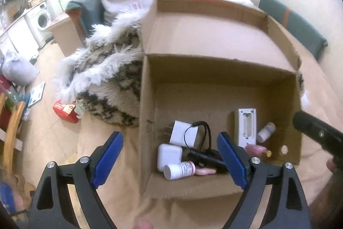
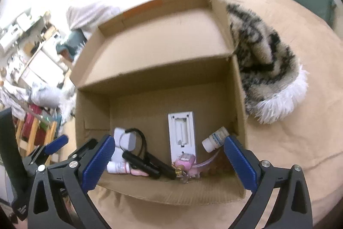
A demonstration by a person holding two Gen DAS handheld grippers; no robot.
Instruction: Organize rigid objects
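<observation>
Things sit in the cardboard box (image 2: 240,100).
Left gripper (image 1: 170,156) and right gripper (image 2: 167,161) hang above it, wide open, holding nothing.

Left gripper (image 1: 170,158) jaws spread wide, nothing between. Right gripper (image 2: 168,161) jaws likewise wide, empty.

Cardboard box (image 2: 158,87) of small items between spread fingers (image 2: 97,162)
</observation>
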